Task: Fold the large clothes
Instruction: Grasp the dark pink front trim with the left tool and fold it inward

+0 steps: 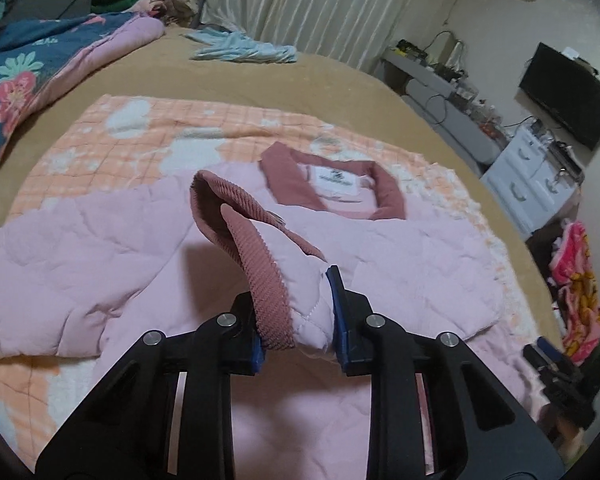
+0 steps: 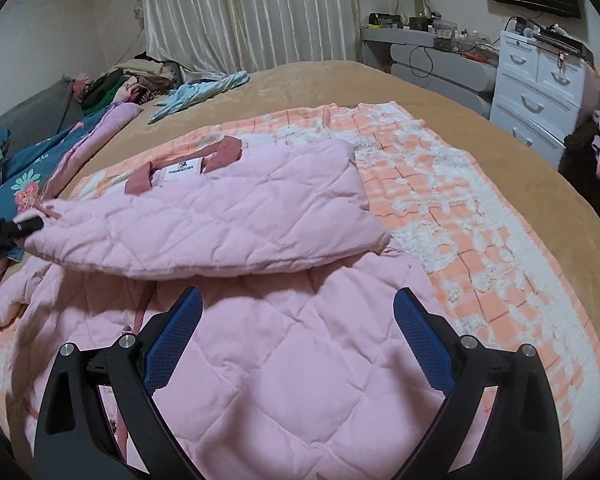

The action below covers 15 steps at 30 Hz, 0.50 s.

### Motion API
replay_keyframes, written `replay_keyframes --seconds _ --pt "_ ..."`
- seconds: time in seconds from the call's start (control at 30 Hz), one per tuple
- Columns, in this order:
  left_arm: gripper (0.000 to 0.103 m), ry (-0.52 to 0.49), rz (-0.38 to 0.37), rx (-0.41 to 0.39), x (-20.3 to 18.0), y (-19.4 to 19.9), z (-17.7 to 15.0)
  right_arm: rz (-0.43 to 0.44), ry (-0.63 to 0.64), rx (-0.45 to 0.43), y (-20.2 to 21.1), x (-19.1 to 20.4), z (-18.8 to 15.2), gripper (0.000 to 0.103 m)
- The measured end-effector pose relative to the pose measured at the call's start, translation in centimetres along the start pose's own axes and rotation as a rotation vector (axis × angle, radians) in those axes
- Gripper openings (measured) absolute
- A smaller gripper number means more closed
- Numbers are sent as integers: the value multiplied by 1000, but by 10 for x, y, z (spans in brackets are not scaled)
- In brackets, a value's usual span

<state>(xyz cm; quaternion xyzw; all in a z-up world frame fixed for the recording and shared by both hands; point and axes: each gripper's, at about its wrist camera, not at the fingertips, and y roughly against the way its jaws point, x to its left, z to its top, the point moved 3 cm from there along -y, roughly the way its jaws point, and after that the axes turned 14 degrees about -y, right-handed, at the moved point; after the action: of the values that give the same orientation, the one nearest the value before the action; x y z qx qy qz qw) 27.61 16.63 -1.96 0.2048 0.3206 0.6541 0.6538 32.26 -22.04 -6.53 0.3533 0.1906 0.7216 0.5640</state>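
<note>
Left wrist view is showing us the pink quilted jacket [image 1: 400,248] lying spread on the orange checked blanket [image 1: 148,128], which is covering the middle of the tan bed [image 1: 340,76]. We are gripping the sleeve end with the left gripper [image 1: 298,320]: its blue pads are pressing in on the ribbed, dusty-rose cuff [image 1: 256,256] and the stitched pink fabric beside it, and the cuff is arching up above the jacket's body. The rose collar [image 1: 388,192] is framing a white label near the far edge. From the right wrist camera we are seeing the sleeve [image 2: 220,224] stretching as a puffy, diamond-quilted band across the jacket toward the left gripper at the frame's left edge. The right gripper [image 2: 298,336] is hovering over the lower part of the jacket with its textured blue fingers [image 2: 424,344] spread wide and holding nothing. The blanket is looking fleecy, with fuzzy white patches among the orange squares. Farther out, a floral blue quilt [image 1: 16,80] and a crumpled pale blue garment [image 2: 200,92] are resting on the bed, and a white drawer chest [image 2: 540,88] is standing by the wall.
</note>
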Motion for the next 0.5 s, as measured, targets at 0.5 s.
replay_keyframes --seconds 0.5 --pt "23 44 14 125 21 -35 -47 -47 136 63 -57 51 40 96"
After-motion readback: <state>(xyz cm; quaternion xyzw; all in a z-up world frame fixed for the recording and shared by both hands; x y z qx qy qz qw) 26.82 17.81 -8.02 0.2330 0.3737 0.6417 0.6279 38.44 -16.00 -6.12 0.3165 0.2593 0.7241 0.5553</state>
